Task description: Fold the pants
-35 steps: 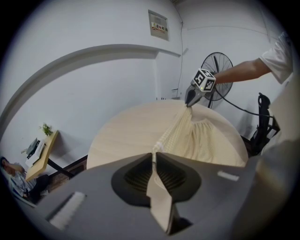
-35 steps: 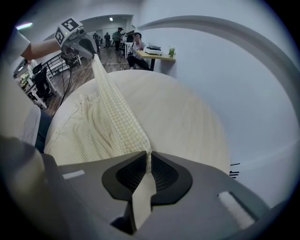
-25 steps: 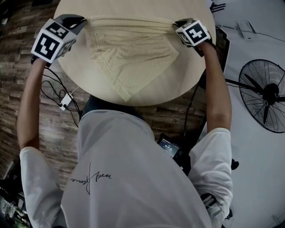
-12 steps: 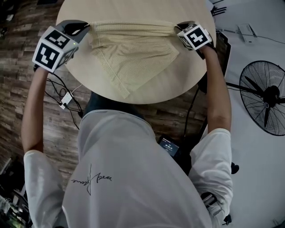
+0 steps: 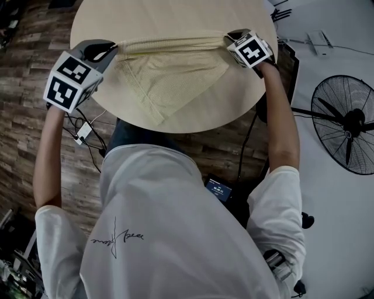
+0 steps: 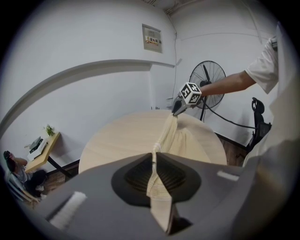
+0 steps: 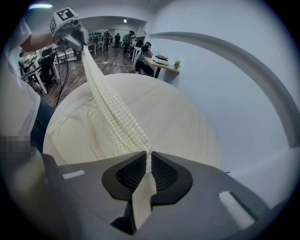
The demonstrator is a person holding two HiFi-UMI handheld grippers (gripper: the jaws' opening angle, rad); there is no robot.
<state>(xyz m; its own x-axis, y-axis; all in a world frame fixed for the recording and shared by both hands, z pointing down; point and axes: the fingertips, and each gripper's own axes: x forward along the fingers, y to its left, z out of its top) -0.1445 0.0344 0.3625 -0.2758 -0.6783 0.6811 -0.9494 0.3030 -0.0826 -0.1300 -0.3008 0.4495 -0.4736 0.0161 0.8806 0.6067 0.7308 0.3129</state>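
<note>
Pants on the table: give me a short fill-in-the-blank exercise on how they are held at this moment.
1. The left gripper and the right gripper are each ____ on the pants.
2. The lower part of the pants rests on a ____ table.
3. The fan stands on the head view's ____ side.
Missing words: shut; round; right.

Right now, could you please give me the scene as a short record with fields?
surface: round table
garment: pants, pale checked, one edge stretched between the two grippers, the rest lying on the table
left hand-held gripper: shut on one end of that edge
right hand-held gripper: shut on the other end
nearby: fan, off the table to the right
</note>
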